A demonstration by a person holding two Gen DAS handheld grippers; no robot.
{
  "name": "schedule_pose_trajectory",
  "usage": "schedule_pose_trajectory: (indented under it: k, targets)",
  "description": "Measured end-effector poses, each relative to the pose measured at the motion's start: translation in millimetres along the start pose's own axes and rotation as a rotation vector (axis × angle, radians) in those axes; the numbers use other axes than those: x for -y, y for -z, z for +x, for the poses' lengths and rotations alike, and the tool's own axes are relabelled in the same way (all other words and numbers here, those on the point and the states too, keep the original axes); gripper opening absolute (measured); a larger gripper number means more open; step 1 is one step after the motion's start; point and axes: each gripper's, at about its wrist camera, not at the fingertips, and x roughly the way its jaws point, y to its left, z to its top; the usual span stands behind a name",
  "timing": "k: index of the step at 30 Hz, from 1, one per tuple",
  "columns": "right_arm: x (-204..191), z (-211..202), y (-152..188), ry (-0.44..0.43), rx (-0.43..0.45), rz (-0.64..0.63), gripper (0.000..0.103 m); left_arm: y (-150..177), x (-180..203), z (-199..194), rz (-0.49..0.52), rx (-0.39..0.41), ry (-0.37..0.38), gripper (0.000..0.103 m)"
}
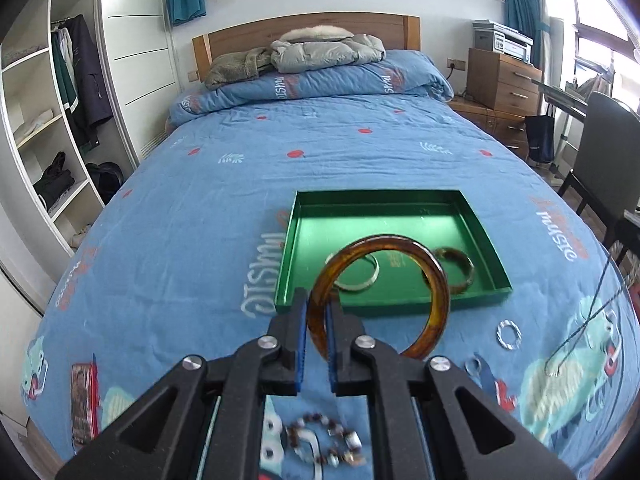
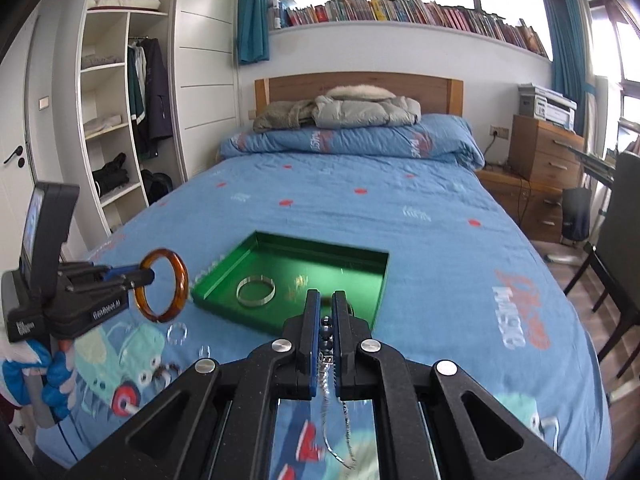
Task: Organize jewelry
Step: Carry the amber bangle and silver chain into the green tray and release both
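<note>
Amber bangle [image 1: 380,300] pinched in left hand-held gripper [image 1: 317,320], right hand-held gripper [image 2: 327,322] clamping beaded chain [image 2: 332,384]; next, release both into green tray [image 1: 292,240] at twelve o'clock.

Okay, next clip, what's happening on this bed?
A person is sorting jewelry into a green tray on the bed. The left gripper is shut on an amber bangle, held above the tray's near edge. The right gripper is shut on a beaded chain that dangles below it. Two bangles already lie in the tray; rings and a bead bracelet remain on the quilt.
</note>
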Motion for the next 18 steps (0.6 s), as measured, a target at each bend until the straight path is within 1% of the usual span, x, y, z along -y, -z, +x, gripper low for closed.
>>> schedule_pose_trajectory:
  k: [5, 8, 10, 13, 15, 18]
  targets:
    - [-9, 64, -50, -0.028, 0.022, -0.010, 0.005, -38, -3, 56, -0.007, -0.014, -0.001, 0.008]
    - [-16, 108, -71, -0.051, 0.020, -0.007, 0.005, -55, -2, 92, -0.001, -0.028, -0.017, 0.008]
    - [-19, 135, -79, -0.065, 0.014, 0.003, 0.005, -63, -2, 115, 0.004, -0.038, -0.029, 0.008]
    - [-17, 171, -81, -0.066, -0.002, 0.017, 0.005, -71, 0, 146, 0.007, -0.057, -0.045, 0.008]
    - [-12, 196, -75, -0.053, -0.031, 0.026, 0.005, -73, 2, 164, 0.002, -0.082, -0.038, 0.008]
    - [6, 235, -55, 0.006, -0.102, 0.042, 0.005, -72, 12, 190, 0.017, -0.112, -0.028, 0.008]
